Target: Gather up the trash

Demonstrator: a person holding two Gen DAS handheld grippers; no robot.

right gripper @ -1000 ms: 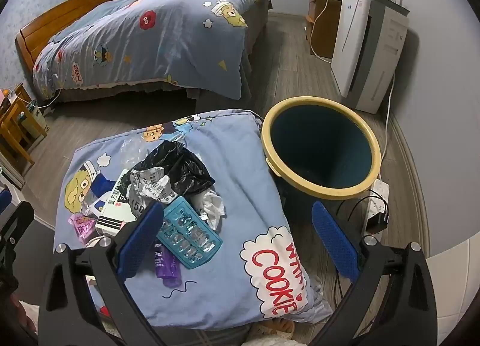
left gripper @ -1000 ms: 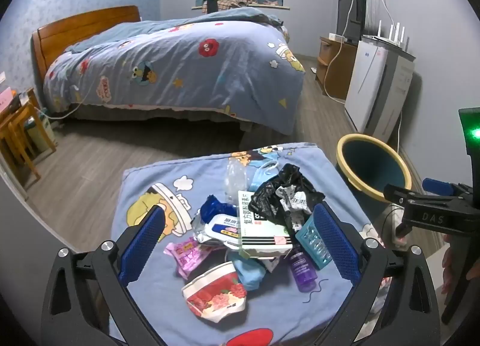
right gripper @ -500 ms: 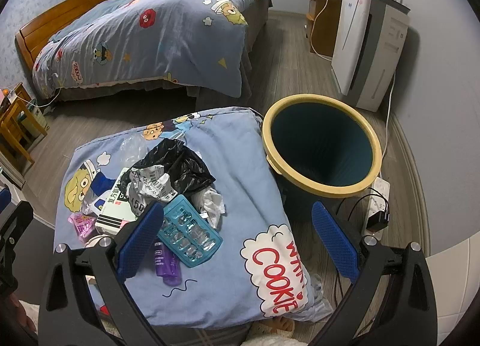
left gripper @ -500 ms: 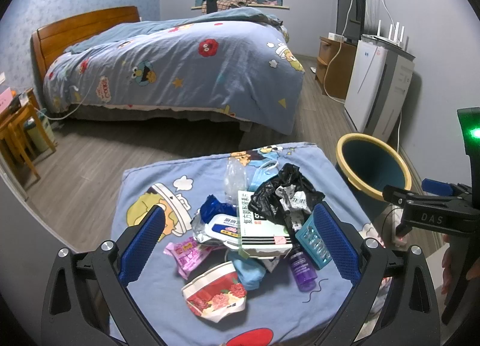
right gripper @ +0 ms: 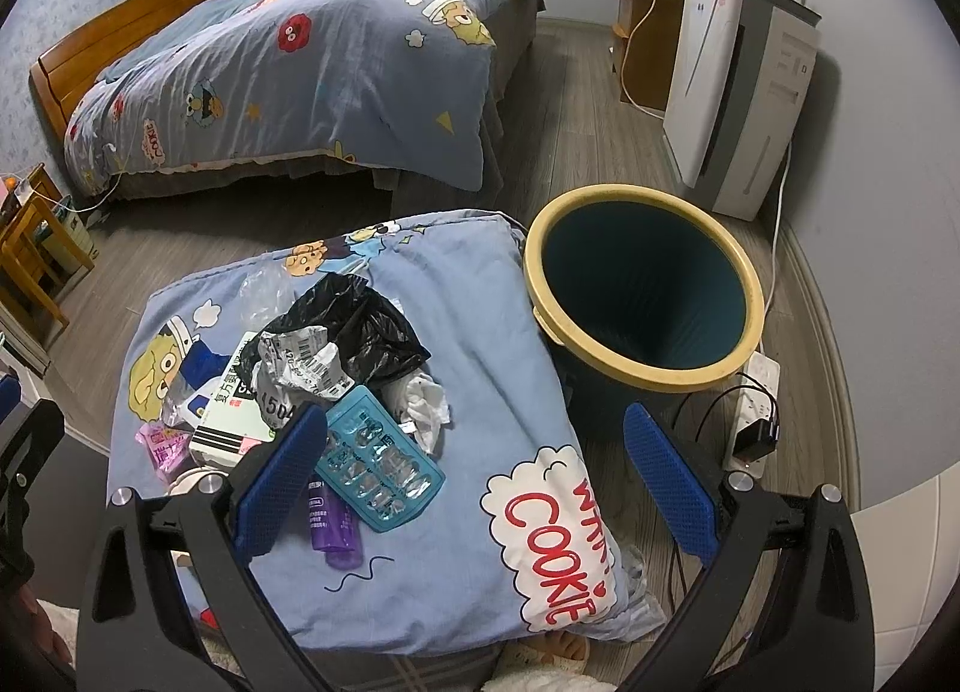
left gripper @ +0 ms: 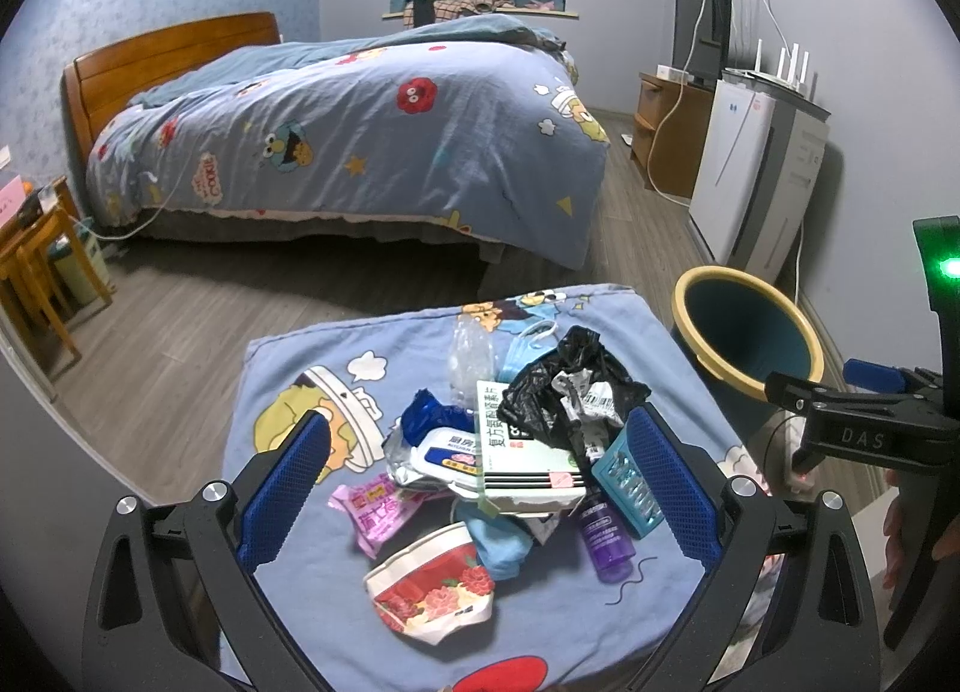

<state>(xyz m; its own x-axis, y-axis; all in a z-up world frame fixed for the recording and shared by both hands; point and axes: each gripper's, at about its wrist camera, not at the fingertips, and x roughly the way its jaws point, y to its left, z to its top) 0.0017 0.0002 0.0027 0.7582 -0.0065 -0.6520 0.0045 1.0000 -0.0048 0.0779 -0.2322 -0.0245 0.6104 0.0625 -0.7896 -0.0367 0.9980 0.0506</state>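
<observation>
Both grippers released, jaws wide, holding nothing. Left gripper (left gripper: 477,488) hovers over the trash pile (left gripper: 510,452) on the table (right gripper: 480,332), which is draped in a blue cartoon cloth. Right gripper (right gripper: 474,467) sits over the cloth's 3 o'clock edge, its left finger above the teal blister pack (right gripper: 378,467), right finger off the table over the floor. Pile, left wrist view: black plastic bag (left gripper: 570,386) at 12 o'clock on top of a white box (left gripper: 528,458), wipes pack (left gripper: 447,452) at 9, pink wrapper (left gripper: 375,509) at 8, red floral cup (left gripper: 429,584) at 6, purple bottle (left gripper: 603,536) at 4. Bin (right gripper: 645,296) with yellow rim on the floor, just beside the table at 3 o'clock, looks empty
</observation>
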